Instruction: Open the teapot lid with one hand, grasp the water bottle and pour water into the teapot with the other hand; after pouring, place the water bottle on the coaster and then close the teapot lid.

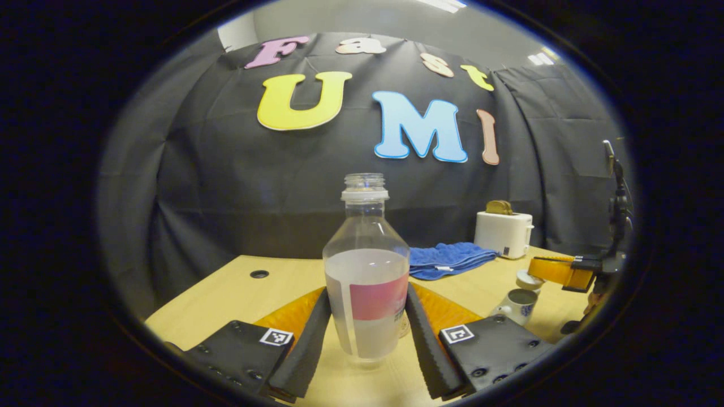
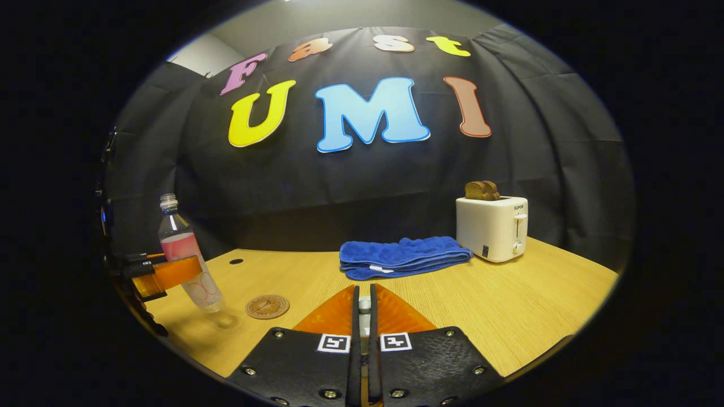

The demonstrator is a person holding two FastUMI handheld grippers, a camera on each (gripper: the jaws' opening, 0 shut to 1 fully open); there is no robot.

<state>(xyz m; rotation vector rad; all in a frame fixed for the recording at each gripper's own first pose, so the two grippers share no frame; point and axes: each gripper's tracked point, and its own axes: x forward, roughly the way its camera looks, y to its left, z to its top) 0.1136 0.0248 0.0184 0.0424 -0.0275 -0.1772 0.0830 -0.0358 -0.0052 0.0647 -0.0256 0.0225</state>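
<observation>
brand "supor" on the white toaster

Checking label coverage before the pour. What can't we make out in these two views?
- Teapot: left gripper view, small and off to the side. Its lower body is behind the left gripper, and the water level inside is unreadable.
- Teapot lid: right gripper view, only a sliver shows. The right gripper's fingers cover the rest.
- Coaster: right gripper view, pattern too small.
</observation>
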